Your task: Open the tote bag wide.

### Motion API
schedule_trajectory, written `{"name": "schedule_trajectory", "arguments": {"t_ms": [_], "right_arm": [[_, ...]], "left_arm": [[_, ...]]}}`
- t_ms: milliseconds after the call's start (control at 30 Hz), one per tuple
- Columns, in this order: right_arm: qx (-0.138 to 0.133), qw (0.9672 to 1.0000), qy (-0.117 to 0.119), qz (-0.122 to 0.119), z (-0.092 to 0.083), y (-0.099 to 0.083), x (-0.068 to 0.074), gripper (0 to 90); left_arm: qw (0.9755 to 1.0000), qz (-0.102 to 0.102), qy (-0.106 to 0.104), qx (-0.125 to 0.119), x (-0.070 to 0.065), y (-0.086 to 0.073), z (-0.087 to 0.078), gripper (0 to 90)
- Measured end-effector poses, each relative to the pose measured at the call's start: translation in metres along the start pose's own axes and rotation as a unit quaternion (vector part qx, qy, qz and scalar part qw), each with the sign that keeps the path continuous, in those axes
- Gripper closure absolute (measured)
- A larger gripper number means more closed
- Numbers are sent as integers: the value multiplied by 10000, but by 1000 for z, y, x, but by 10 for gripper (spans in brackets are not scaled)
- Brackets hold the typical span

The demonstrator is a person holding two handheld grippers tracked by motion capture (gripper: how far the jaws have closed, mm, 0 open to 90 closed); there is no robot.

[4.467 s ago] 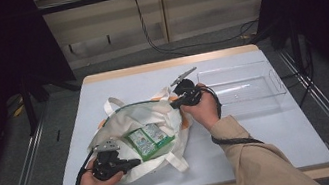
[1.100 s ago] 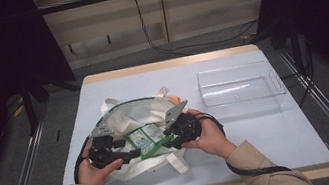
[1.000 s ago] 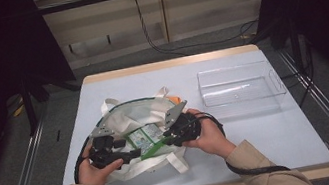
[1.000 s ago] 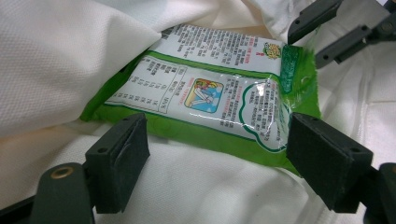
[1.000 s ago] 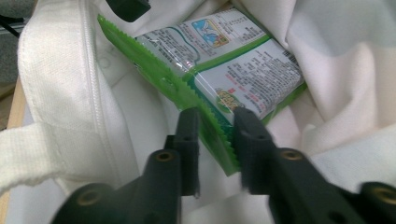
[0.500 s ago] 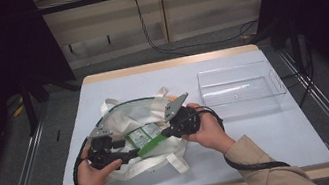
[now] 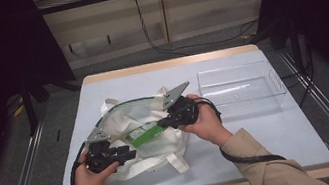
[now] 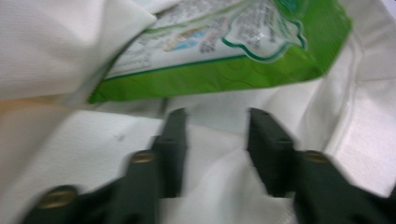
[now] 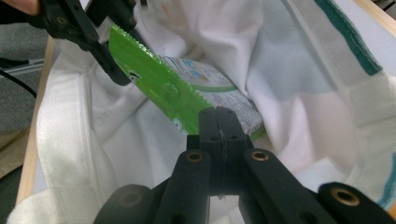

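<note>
A white tote bag (image 7: 126, 115) lies open on the table. My right gripper (image 7: 161, 122) is shut on the serrated edge of a green-and-white packet (image 7: 145, 134) and holds it tilted over the bag's mouth. In the right gripper view the closed jaws (image 9: 218, 114) nip the packet (image 9: 159, 84) above the bag's fabric (image 9: 280, 70). My left gripper (image 7: 129, 154) sits at the bag's near left rim. Its jaws have just been closing, and in the left gripper view (image 8: 219, 135) a fold of bag cloth (image 8: 56, 42) bulges between them, under the packet (image 8: 224, 70).
A clear plastic tray (image 7: 237, 67) stands at the back right of the pale blue table (image 7: 272, 140). The bag's loose handles trail toward the front edge. Metal rails run along both sides of the table.
My right gripper has risen a little with the packet, lifting its end out of the bag. The left hand has stayed at the rim.
</note>
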State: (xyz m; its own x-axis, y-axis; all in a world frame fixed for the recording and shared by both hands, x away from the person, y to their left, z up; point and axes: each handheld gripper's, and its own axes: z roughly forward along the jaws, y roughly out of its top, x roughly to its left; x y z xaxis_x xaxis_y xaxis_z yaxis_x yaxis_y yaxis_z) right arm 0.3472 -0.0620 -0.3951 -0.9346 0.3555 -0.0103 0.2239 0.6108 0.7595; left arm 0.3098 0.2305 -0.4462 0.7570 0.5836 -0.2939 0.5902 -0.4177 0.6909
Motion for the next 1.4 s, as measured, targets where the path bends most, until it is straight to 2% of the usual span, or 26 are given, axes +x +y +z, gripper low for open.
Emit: {"name": "schedule_trajectory", "arguments": {"t_ms": [100, 200, 300, 533, 633, 700, 767, 800, 933, 1033, 1400], "right_arm": [[-35, 10000, 23, -2, 0, 2, 1, 900], [-60, 10000, 18, 0, 0, 3, 2, 900], [-99, 9999, 17, 17, 0, 4, 3, 900], [-218, 9997, 19, 137, 4, 5, 5, 896], [-237, 9996, 61, 144, 5, 5, 4, 806], [-145, 9999, 39, 20, 7, 5, 5, 742], [-146, 9999, 92, 1, 9, 5, 6, 659], [-157, 9998, 123, 20, 10, 5, 7, 632], [-88, 9998, 112, -151, 12, 7, 8, 526], [103, 9996, 35, -256, 17, 7, 9, 489], [397, 9973, -171, -598, 35, 7, 5, 503]], "left_arm": [[9999, 88, -76, -1, -2, 2, 3, 802], [9998, 140, -123, -67, -4, 5, 4, 837], [9997, 110, -118, -188, -5, 7, 3, 845], [9996, 73, -85, -243, -3, 8, 3, 861], [9995, 9, -91, -309, -1, 8, 2, 874], [9994, 5, -62, -336, -2, 9, 2, 878], [9994, 7, -43, -331, -1, 9, 2, 878], [9994, -8, -53, -339, -1, 9, 2, 878], [9994, 11, -65, -341, -1, 10, 1, 878], [9993, 9, -56, -356, -1, 10, 1, 877], [9993, 5, -38, -362, 1, 11, 0, 868]]}}
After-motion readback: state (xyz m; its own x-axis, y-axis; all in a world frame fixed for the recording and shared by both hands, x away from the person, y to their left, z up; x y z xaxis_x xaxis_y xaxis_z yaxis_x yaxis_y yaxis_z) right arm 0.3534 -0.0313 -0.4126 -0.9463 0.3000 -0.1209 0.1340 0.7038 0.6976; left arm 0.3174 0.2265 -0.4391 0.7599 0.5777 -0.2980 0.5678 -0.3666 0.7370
